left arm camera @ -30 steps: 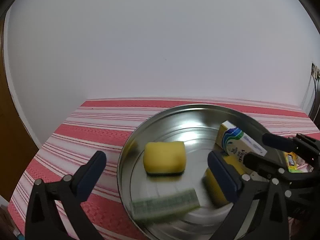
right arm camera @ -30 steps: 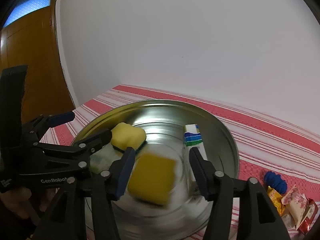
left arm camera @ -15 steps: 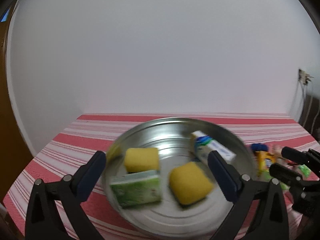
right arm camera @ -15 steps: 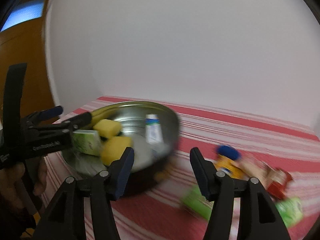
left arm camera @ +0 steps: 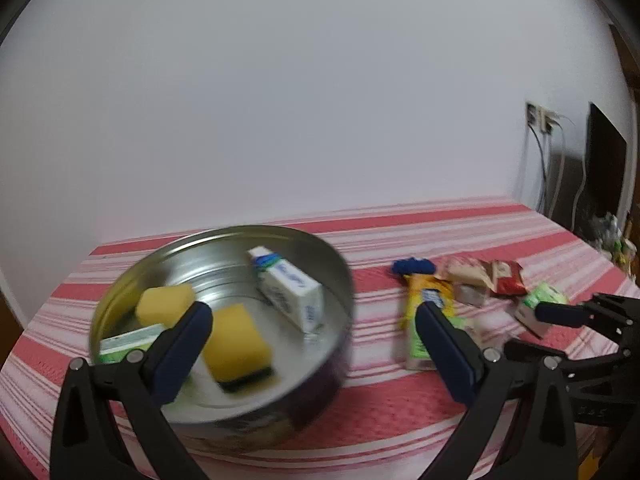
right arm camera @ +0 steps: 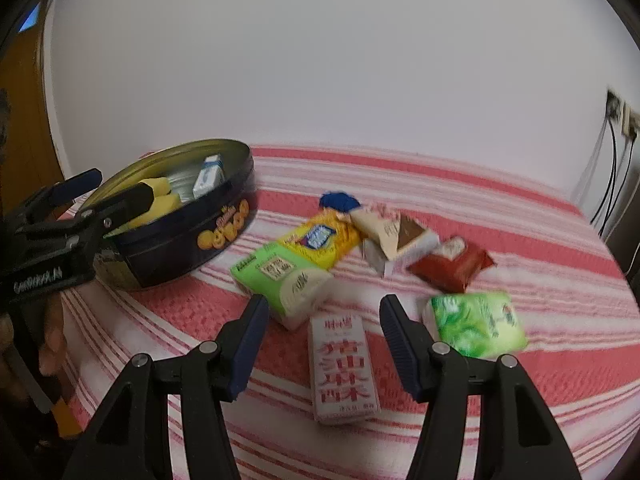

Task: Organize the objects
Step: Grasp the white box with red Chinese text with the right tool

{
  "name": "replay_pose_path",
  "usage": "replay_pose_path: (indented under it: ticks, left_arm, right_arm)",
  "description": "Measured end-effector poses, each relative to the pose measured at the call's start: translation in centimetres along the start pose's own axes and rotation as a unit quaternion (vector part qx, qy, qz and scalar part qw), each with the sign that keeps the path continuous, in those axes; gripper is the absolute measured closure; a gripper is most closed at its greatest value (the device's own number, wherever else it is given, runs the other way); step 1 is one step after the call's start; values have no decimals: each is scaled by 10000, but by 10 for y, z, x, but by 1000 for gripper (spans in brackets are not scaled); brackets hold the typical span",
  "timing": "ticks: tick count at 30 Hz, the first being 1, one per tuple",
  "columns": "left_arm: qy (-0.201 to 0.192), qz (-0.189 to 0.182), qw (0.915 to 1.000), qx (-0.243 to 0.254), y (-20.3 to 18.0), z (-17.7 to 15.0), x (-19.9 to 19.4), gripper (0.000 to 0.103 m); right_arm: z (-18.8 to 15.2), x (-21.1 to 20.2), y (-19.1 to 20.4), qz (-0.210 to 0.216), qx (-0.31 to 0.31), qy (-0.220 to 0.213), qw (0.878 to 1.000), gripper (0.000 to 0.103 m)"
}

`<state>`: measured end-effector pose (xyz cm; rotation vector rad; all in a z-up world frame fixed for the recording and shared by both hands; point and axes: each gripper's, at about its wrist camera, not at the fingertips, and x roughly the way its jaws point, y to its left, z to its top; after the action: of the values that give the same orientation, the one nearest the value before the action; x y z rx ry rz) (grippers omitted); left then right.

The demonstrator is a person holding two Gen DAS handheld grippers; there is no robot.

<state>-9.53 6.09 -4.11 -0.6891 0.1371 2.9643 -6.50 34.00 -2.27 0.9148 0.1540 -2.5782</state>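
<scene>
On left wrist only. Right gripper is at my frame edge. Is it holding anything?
Observer: No. The right gripper is open and empty. A white pack with red characters lies on the cloth, showing between its fingers, not gripped.
Operator: The tin's outer side is blurred here. What's on it?
Observer: The tin has a dark blue wall with yellow cookie pictures.
Operator: Anything on the far side of that gripper?
Observer: A green pack lies just beyond its right finger.
</scene>
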Motion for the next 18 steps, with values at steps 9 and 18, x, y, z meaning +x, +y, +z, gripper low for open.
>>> replay_pose_path:
  ticks: [9,18]
  left_arm:
    - [267,-133,9994,162,-28,-7,15,0]
    - [425,-307,9978,415,-46,-11,21,0]
  right_arm:
    - [-20,15,-13,38,58,505,9987,50]
    - [-18,32,-21,103,162,610,9980,65]
